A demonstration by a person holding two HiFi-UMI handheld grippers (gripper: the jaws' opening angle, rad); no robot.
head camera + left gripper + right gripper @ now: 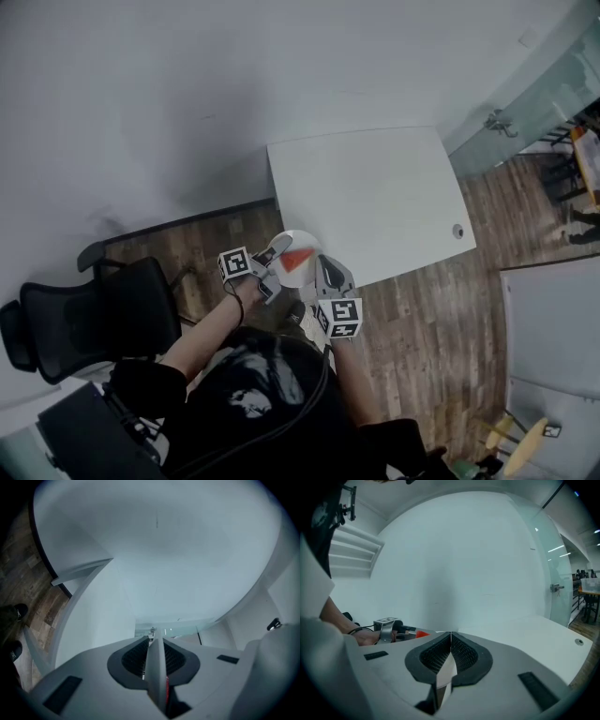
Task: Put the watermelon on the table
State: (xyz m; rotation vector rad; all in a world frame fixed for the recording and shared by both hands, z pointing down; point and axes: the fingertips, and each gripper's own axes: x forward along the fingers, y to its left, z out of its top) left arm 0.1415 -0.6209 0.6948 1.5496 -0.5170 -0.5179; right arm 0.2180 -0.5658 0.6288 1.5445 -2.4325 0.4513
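Left of the smooth white rectangular table (pixel 375 197), a black mesh office chair (pixel 94 314) stands on the wood-plank floor (pixel 422 328). By the table's near left corner, the left gripper (pixel 275 255) is clenched on the thin rim of a round white plate (pixel 302 240). A red wedge of watermelon (pixel 298 259) lies on the plate. The right gripper (pixel 325 274) grasps the plate's opposite rim, its ribbed black pads (pixel 464 656) pinching the thin white edge.
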